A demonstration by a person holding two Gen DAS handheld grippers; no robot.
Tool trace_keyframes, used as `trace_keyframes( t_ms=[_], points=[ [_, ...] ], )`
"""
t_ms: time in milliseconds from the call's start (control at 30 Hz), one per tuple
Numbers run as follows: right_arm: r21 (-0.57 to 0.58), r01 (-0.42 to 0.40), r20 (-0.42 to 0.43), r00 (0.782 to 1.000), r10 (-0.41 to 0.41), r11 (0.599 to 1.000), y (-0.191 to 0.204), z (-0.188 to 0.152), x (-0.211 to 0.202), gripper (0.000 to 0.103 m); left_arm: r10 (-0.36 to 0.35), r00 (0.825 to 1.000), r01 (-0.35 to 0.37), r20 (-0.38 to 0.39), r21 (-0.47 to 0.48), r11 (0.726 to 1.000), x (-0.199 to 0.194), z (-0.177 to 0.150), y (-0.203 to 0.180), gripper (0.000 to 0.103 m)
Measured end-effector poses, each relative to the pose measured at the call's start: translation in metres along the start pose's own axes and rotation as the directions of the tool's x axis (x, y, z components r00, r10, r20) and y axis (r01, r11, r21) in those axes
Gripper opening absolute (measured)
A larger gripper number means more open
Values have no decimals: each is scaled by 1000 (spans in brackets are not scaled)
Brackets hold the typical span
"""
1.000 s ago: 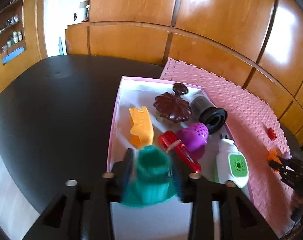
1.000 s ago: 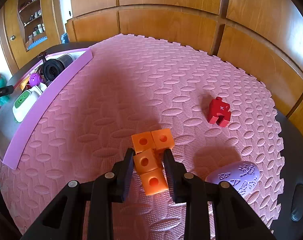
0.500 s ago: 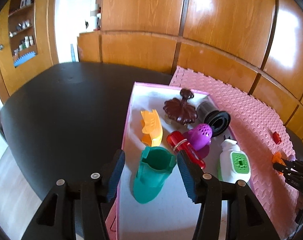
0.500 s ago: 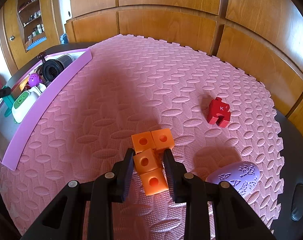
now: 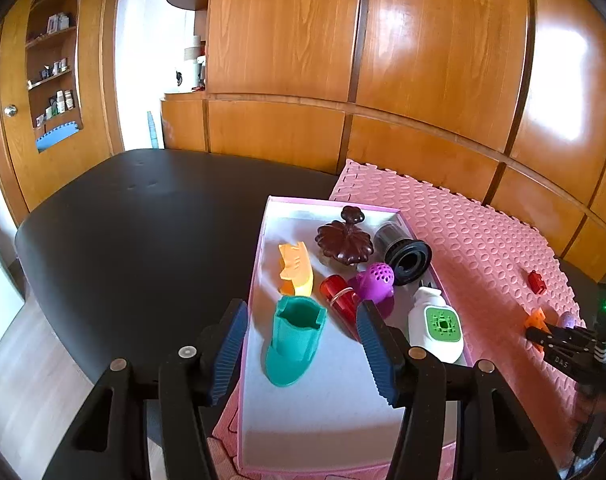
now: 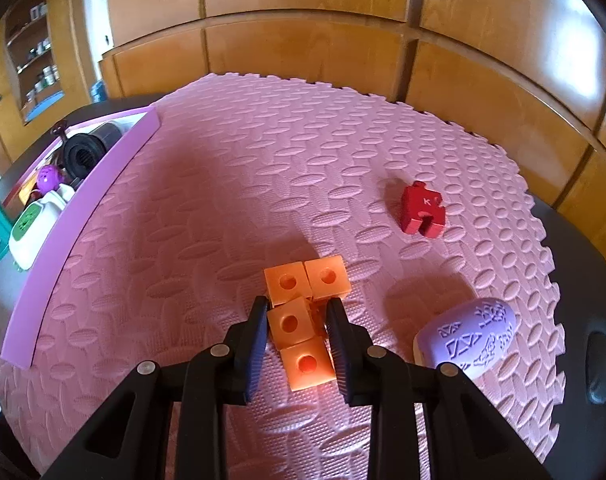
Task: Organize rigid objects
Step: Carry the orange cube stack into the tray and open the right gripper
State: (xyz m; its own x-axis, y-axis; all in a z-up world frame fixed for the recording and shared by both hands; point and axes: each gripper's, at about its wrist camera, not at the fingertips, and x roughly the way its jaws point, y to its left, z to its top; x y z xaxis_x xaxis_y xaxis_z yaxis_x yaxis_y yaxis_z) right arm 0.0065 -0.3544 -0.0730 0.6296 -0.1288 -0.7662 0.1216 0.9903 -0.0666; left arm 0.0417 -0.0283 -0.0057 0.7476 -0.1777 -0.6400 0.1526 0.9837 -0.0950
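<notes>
Since a second ago your left gripper [image 5: 303, 344] has let go of the teal cup-shaped piece [image 5: 295, 340] and drawn back and up from it; the fingers [image 5: 231, 344] are opening now, released, with the piece between them but clear of both pads. It stands on the white floor of the pink-rimmed tray [image 5: 255, 276], near the tray's left wall, just nearer you than the yellow piece [image 5: 297, 268] and the red tube [image 5: 341, 300]. Farther in sit the dark brown leaf-shaped piece [image 5: 343, 240], the black cylinder [image 5: 403, 252], the purple perforated ball [image 5: 377, 282] and the white-and-green device [image 5: 439, 324].

That looks like one more item filed, so your left hand seems free for the next.

Your right gripper [image 6: 299, 328] has not moved: its fingers [image 6: 257, 336] are clenched on the orange cube cluster [image 6: 303, 312], which rests on the pink foam mat [image 6: 223, 200] covering the bench. The red puzzle block [image 6: 421, 216] lies far right of it, and the lilac patterned oval [image 6: 469, 336] near right, both apart from the tray.
</notes>
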Motion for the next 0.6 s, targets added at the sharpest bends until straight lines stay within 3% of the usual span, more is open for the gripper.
trace_keyframes(
  t_ms=[267, 600],
  points=[
    [66, 53, 6, 999, -53, 996, 6, -4, -4, 27, 0, 1000, 0, -8, -22, 1000, -4, -6, 8, 58],
    [105, 36, -26, 999, -34, 994, 19, -9, -10, 27, 14, 1000, -16, -25, -64, 998, -1, -11, 24, 58]
  ],
)
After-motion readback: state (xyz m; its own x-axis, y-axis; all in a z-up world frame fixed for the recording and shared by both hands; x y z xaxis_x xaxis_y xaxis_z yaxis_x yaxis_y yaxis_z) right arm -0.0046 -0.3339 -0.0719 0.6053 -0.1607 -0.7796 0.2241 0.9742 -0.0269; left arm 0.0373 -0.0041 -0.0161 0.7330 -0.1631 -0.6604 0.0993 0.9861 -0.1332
